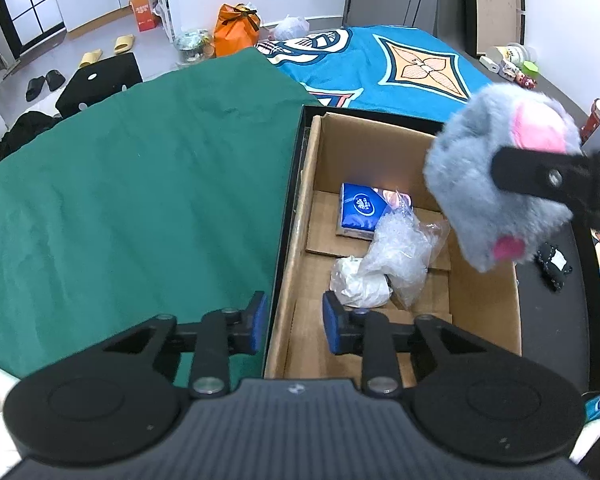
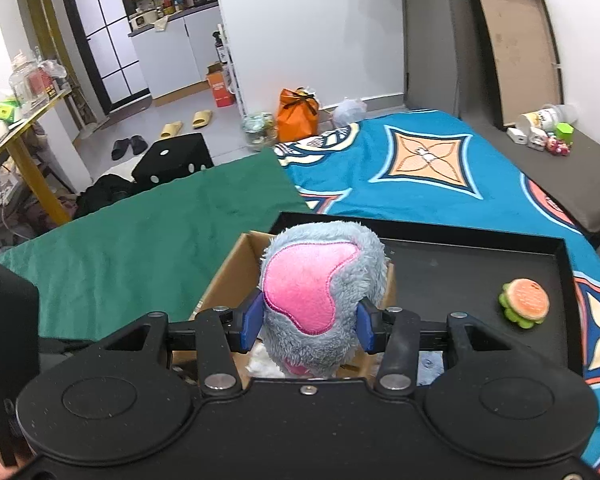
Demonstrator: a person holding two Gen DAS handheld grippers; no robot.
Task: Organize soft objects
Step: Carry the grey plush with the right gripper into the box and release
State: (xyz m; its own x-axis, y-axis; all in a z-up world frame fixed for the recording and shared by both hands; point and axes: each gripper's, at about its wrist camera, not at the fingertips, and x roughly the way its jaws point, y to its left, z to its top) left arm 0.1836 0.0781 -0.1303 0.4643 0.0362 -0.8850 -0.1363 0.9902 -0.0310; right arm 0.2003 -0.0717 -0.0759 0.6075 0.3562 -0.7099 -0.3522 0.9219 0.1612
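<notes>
Three soft items lie in the cardboard box (image 1: 380,148); right tool (image 2: 307,322) pinches grey plush (image 2: 320,280), left tool (image 1: 295,322) spread, empty.

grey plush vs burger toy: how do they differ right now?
The grey plush hangs above the cardboard box, clamped in the right tongs; the burger toy lies loose on the black tray. The grey plush is fluffy with a pink patch and looks larger; the burger toy is orange and green. Both are soft toys.
</notes>
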